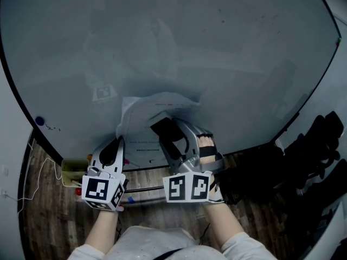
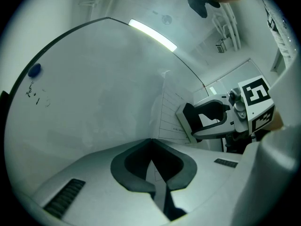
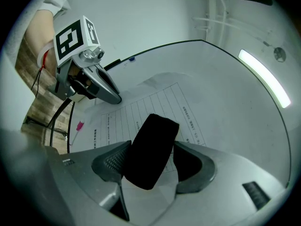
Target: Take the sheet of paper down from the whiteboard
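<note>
While left gripper [image 2: 150, 141] pinches one sheet of paper [image 1: 142, 118], right gripper [image 3: 153, 146] clamps one black block [image 3: 148, 158].

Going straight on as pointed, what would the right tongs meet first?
Likely the white printed sheet of paper on the grey whiteboard; the black rectangular block between the right tongs would reach it first.

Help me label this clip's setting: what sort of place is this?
Probably an office or classroom: a large whiteboard with a printed sheet of paper on it, a ceiling strip light, and wood-look flooring below.
</note>
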`<state>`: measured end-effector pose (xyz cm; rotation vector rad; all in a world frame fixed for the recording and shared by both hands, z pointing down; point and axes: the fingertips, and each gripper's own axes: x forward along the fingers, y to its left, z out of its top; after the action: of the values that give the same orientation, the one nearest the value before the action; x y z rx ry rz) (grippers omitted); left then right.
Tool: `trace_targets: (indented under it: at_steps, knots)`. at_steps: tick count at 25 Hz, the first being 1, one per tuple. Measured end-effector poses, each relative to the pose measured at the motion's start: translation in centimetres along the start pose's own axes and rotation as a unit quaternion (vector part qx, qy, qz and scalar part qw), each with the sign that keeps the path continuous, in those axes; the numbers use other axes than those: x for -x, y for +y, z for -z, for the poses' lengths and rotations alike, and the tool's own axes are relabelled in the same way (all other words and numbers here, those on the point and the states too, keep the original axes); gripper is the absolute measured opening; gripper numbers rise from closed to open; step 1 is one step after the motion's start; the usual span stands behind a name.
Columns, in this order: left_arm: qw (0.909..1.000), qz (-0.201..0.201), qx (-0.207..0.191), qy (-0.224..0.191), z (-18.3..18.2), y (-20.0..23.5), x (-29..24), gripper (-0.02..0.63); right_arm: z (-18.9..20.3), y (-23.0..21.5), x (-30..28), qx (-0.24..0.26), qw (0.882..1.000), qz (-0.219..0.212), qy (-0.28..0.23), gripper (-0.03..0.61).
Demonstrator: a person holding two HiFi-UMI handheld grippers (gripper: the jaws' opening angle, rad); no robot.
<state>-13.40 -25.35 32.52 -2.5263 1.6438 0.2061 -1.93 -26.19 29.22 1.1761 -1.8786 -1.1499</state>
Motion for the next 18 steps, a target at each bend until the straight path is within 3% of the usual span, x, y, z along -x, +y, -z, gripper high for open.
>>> trace_targets:
  at_steps: [10,18]
  knots:
    - [0.9999,-0.003,0.012,-0.002,-0.21,0.28,0.08,0.015,0.25,-0.29,0.07,-0.001,1.000,0.004,0.005,0.290]
    - [1.0000,-0.004,-0.006,-0.002,-0.65,0.34,0.18,0.015,0.44,-0.66,0.40,-0.003,1.000,0.008,0.009,0.287]
